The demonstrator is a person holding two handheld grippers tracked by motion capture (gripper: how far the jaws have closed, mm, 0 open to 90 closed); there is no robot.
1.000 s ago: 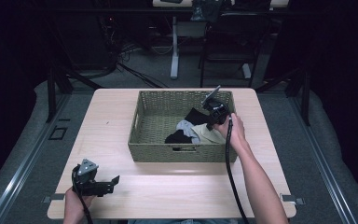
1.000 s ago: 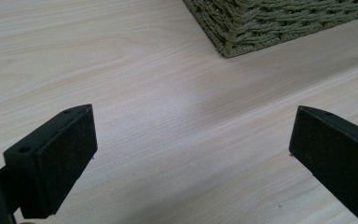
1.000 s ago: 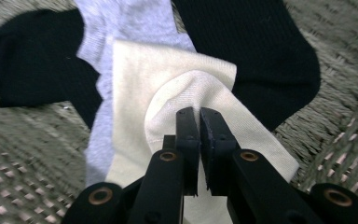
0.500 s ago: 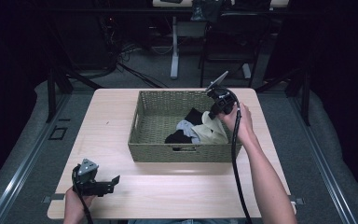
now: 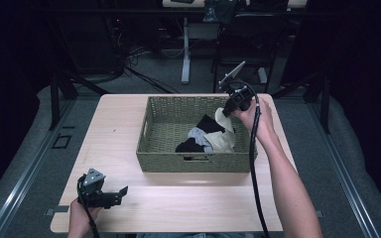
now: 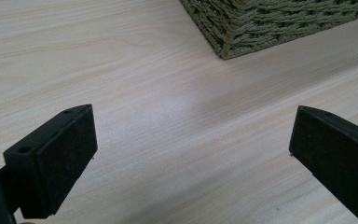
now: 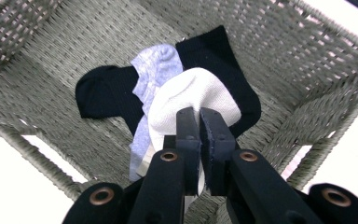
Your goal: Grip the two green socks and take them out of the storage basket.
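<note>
Tabletop (image 5: pixel 124 134): pale wood, carrying the lot; its near edge runs bare in front of the person, a sensible landing strip for whatever leaves the basket.
Basket (image 5: pixel 166 161): green woven, square on the far half of the tabletop, near wall facing the person; it's the bin the socks sit in, so the right arm has to reach over its rim.
Right gripper (image 5: pixel 229 106): up above the basket's far right corner, jaws closed on the white sock, a fold of fabric pinched between the pads. I'd judge this a lift-out, held high so the sock can clear the wall.
Left gripper (image 5: pixel 122 191): parked low at the near left corner of the tabletop, jaws wide open and holding nothing, aimed along the wood toward the basket; looks like it's waiting its turn.
White sock (image 7: pixel 193 100): hanging from the right gripper, its lower end draped onto the pile along the basket's right side.
Black sock (image 7: pixel 105 93): flat on the basket floor, underneath the others.
Grey sock (image 7: pixel 156 65): lying across the black one, just beside the white.
High view: gives the layout, both arms, and how well apart the grippers are.
Right gripper view: gives the pinch itself, fabric between the pads, and the order of the pile.
Left gripper view: gives the gap between its jaws, bare wood, and the basket's corner (image 6: pixel 242 37) ahead.
</note>
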